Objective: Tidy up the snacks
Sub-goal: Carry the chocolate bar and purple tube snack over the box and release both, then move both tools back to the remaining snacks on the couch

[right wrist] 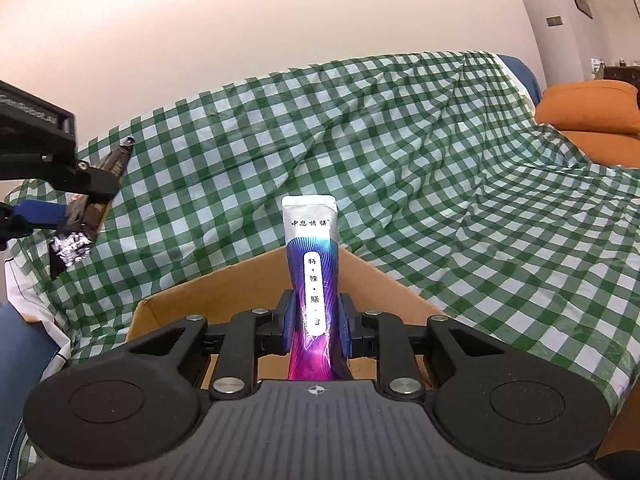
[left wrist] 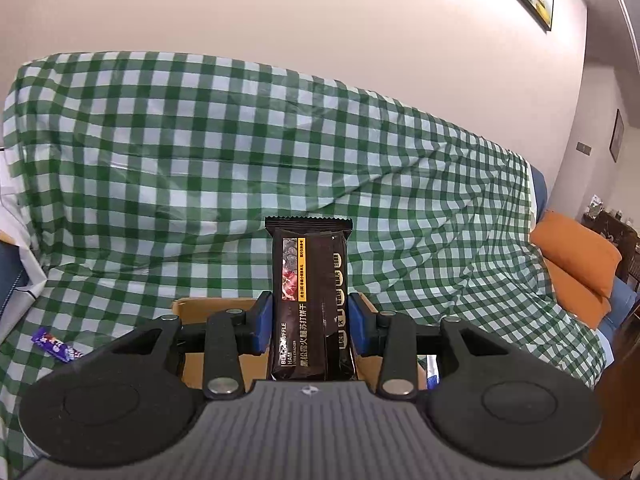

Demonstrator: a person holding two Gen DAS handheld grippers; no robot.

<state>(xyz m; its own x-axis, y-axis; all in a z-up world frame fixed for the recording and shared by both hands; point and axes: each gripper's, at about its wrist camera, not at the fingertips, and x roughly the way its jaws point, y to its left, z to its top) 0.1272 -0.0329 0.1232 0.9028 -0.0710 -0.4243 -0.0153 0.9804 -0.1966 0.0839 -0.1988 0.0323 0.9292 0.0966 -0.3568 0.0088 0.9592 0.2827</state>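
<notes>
My left gripper (left wrist: 310, 320) is shut on a dark brown cracker packet (left wrist: 310, 280) that stands upright between its blue pads, above an open cardboard box (left wrist: 216, 306). My right gripper (right wrist: 314, 324) is shut on a white, blue and purple sachet (right wrist: 312, 264), held upright over the same cardboard box (right wrist: 180, 300). The left gripper (right wrist: 60, 200) with its dark packet (right wrist: 80, 236) also shows at the left edge of the right wrist view, raised above the box.
A green and white checked cloth (left wrist: 200, 140) covers the sofa behind the box. A small purple snack packet (left wrist: 56, 346) lies on the cloth at the left. Orange cushions (left wrist: 576, 264) sit at the right end, also in the right wrist view (right wrist: 588, 108).
</notes>
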